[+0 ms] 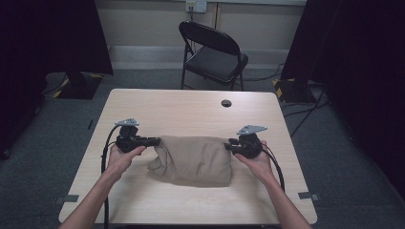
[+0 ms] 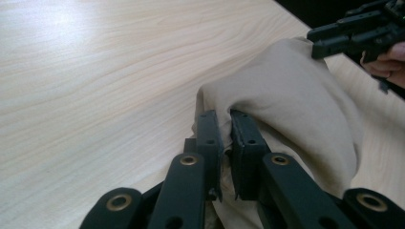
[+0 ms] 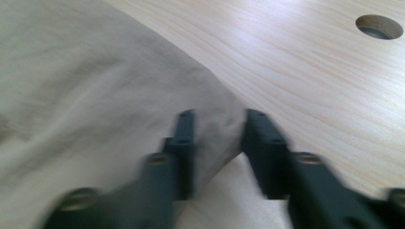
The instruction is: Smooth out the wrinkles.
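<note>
Two grippers taking hold of a tan cloth at its opposite ends

The left gripper (image 2: 224,125) is pinching a fold between narrow fingers, likely to lift it; the right gripper (image 3: 218,125) is straddling a corner, fingers wider, contact blurred. The high view is showing the cloth (image 1: 196,160) bunched between both on the table (image 1: 191,107).

Blk grippers (image 1: 152,141) (brass rivets), blk cables.

Lab-like recording room: black curtains (image 1: 57,33), folding chair (image 1: 215,52), bare table (image 1: 191,105).
</note>
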`<action>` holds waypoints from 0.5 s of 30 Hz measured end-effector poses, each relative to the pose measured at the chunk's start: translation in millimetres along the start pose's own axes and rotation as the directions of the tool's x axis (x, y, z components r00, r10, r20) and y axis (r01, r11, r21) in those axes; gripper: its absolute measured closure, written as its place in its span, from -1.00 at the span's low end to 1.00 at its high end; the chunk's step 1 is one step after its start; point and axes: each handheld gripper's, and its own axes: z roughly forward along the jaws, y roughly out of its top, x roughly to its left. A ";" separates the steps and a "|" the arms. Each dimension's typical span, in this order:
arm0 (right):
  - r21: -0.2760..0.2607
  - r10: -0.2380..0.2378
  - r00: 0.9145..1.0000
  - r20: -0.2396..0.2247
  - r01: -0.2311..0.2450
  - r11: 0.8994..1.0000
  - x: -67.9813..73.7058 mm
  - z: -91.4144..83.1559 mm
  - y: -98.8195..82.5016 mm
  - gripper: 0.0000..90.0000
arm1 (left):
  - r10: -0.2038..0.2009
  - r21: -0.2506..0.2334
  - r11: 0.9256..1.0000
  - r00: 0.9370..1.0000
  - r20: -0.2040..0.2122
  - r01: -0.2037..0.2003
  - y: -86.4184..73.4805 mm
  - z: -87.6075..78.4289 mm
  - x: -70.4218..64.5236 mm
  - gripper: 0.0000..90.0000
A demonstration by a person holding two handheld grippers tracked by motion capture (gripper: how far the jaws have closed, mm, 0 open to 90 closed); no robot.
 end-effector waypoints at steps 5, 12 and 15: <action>0.001 0.016 1.000 -0.008 -0.016 1.000 -5.2 2.9 -3.2 1.00 | 0.018 0.020 1.000 1.000 -0.025 -0.017 1.7 7.6 6.5 0.87; 0.063 0.014 1.000 0.007 -0.014 0.998 -7.9 15.5 -8.4 1.00 | 0.027 0.093 0.995 0.997 -0.070 -0.020 -4.9 27.9 18.6 0.87; 0.091 0.000 1.000 0.018 -0.002 0.996 -6.8 22.3 -11.2 1.00 | 0.018 0.098 0.995 0.997 -0.077 -0.011 -7.1 31.7 22.2 0.87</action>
